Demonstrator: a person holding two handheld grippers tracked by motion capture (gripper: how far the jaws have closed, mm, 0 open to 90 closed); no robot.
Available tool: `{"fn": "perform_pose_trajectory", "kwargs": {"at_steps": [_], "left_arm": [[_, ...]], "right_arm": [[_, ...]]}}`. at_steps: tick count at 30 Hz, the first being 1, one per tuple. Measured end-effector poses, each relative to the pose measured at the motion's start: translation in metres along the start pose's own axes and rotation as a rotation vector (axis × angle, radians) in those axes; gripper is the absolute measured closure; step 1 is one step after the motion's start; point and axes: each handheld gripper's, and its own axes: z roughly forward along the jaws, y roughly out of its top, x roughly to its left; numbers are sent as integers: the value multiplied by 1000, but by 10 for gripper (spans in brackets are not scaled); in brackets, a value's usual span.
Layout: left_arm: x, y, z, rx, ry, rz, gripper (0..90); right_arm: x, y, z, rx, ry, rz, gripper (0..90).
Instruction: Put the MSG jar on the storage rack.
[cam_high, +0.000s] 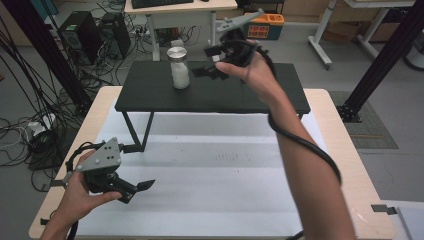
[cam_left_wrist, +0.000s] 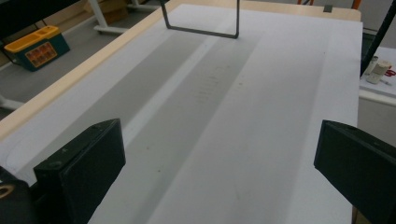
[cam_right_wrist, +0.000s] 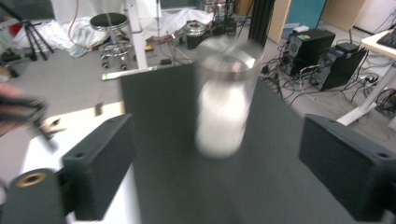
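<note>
A clear jar (cam_high: 178, 67) with a metal lid and white contents stands upright on a black raised shelf (cam_high: 160, 95) at the back of the table. My right gripper (cam_high: 207, 62) hovers just to the right of the jar, above the shelf, jaws open and empty. In the right gripper view the blurred jar (cam_right_wrist: 224, 102) stands a little ahead of the wide-apart jaws (cam_right_wrist: 217, 172), not touched. My left gripper (cam_high: 139, 191) is held low at the table's front left, open with nothing in it; its jaws (cam_left_wrist: 219, 163) frame bare white mat.
A white mat (cam_high: 210, 175) covers the wooden table. The shelf's metal legs (cam_high: 137, 132) stand on it near the left hand. Computer towers (cam_high: 82, 32), cables, a desk and an orange-and-teal toolbox (cam_high: 265, 25) lie beyond. A black frame post (cam_high: 385, 60) rises at the right.
</note>
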Motion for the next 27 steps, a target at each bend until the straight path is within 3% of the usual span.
{"fn": "perform_pose_trajectory", "kwargs": {"at_steps": [1, 5, 6, 9, 15, 19, 27], "left_arm": [[-2, 2, 0, 3, 3, -1, 23], [-4, 5, -1, -2, 7, -11, 22], [-4, 5, -2, -6, 11, -10, 22], [-5, 8, -3, -8, 13, -15, 22], [-5, 13, 0, -8, 15, -27, 21], [-3, 19, 2, 16, 19, -22, 22], [1, 19, 1, 6, 34, -43, 22]], "right_arm": [[3, -1, -6, 7, 0, -8, 86], [29, -21, -62, 46, 5, -58, 72], [32, -24, -68, 47, 4, -63, 71], [51, -45, -103, 66, 4, -78, 72], [81, -95, -154, 77, -3, -53, 73], [90, -112, -166, 101, -14, -36, 73], [100, -143, -174, 159, -29, -1, 58]]}}
